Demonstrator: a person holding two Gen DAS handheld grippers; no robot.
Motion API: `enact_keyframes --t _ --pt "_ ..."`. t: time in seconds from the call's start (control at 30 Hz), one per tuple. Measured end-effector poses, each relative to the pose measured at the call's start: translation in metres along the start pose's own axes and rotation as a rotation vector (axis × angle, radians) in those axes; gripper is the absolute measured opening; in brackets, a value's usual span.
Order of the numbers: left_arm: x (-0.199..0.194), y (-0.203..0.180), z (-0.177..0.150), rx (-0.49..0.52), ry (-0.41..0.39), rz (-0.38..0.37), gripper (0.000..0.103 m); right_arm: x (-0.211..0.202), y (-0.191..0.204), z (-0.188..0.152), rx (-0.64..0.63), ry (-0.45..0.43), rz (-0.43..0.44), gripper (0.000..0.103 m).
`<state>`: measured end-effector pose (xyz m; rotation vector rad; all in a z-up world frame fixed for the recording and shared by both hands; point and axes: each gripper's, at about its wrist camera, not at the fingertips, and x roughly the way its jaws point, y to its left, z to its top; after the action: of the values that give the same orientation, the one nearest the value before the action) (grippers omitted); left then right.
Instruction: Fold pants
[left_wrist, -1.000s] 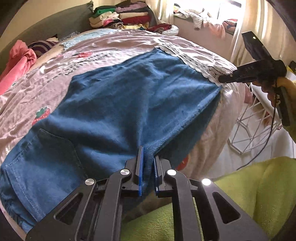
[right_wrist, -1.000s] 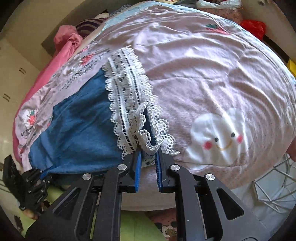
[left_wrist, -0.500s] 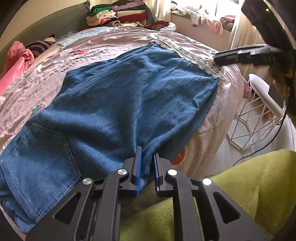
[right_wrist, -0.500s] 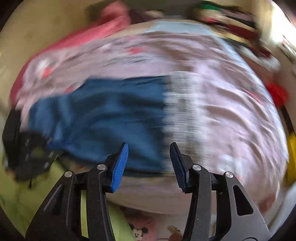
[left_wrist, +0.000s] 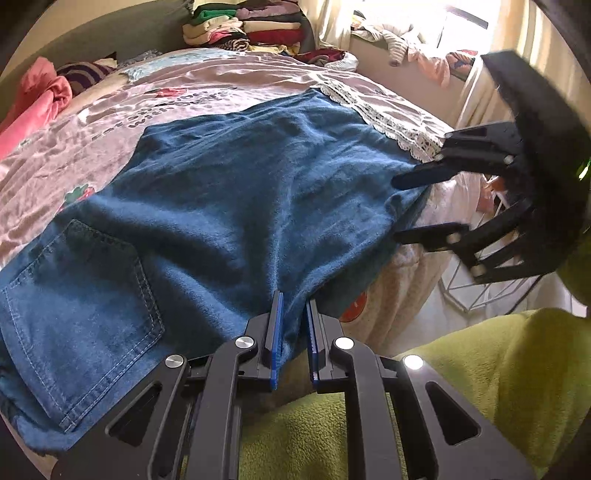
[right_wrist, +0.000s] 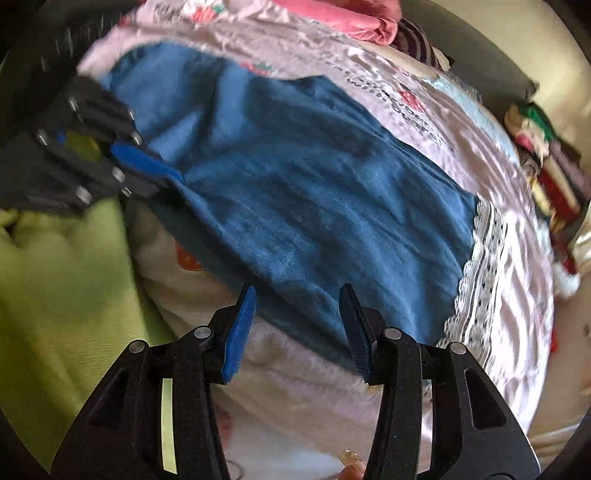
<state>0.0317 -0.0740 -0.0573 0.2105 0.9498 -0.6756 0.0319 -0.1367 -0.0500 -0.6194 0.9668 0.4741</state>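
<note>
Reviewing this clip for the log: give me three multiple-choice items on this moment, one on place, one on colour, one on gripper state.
1. Where do the pants lie?
A. on the bed
B. on the floor
C. in a basket

2. What colour is the lace hem?
A. red
B. white
C. black

3. How does the left gripper stand?
A. wide open and empty
B. out of view
C. shut on the pants

Key: 1 A, they spread over the pink bedspread; 2 B, pale trim edges the blue cloth; 3 C, cloth is pinched between its narrow pads.
</note>
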Motion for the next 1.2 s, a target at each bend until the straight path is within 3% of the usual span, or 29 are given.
enact_keyframes --t 0.07,0.33,0.43,0.53,0.6,0.63,0.7,0.77,0.83,0.9,0.97,1.07,1.13,1.17,1.2 --pt "-0.003 0.001 0.000 -0.002 -0.003 -0.005 0.011 0.004 0.000 0.000 -0.004 0.016 0.009 0.005" --pt "-0.006 0.004 -0.006 -0.007 0.014 -0.025 0.011 0.008 -0.002 -0.010 -0.014 0.045 0.099 0.003" --pt "-0.007 0.003 -0.011 -0.008 0.026 -0.021 0.015 0.005 -0.008 -0.009 0.015 0.045 0.143 0.007" --pt "-0.024 0.005 -0.014 -0.021 -0.015 -0.033 0.041 -0.007 -0.020 -0.008 0.062 0.025 0.211 0.018" --pt "-0.046 0.014 -0.017 -0.063 -0.073 -0.025 0.057 -0.025 -0.030 -0.008 0.108 -0.042 0.243 0.030" --pt "-0.054 0.020 -0.018 -0.084 -0.096 -0.007 0.062 -0.032 -0.035 -0.007 0.138 -0.076 0.248 0.037" --pt "-0.077 0.037 -0.021 -0.159 -0.156 0.055 0.076 -0.042 -0.055 -0.005 0.215 -0.139 0.246 0.039" --pt "-0.102 0.063 -0.030 -0.266 -0.217 0.130 0.077 -0.045 -0.075 -0.003 0.288 -0.173 0.210 0.050" --pt "-0.117 0.086 -0.041 -0.362 -0.239 0.194 0.077 -0.044 -0.091 -0.007 0.376 -0.183 0.176 0.052" --pt "-0.124 0.108 -0.052 -0.458 -0.242 0.265 0.097 -0.037 -0.105 -0.008 0.440 -0.169 0.159 0.053" --pt "-0.123 0.128 -0.064 -0.555 -0.222 0.344 0.098 -0.031 -0.109 -0.011 0.471 -0.152 0.140 0.053" --pt "-0.107 0.150 -0.074 -0.663 -0.194 0.306 0.098 -0.015 -0.114 -0.015 0.507 -0.106 0.135 0.054" --pt "-0.096 0.156 -0.075 -0.675 -0.209 0.252 0.093 -0.006 -0.111 -0.022 0.513 -0.070 0.134 0.056" --pt "-0.093 0.154 -0.074 -0.659 -0.218 0.233 0.060 -0.003 -0.108 -0.025 0.518 -0.047 0.125 0.056" --pt "-0.090 0.153 -0.073 -0.644 -0.200 0.267 0.044 0.005 -0.109 -0.028 0.527 -0.012 0.120 0.056"
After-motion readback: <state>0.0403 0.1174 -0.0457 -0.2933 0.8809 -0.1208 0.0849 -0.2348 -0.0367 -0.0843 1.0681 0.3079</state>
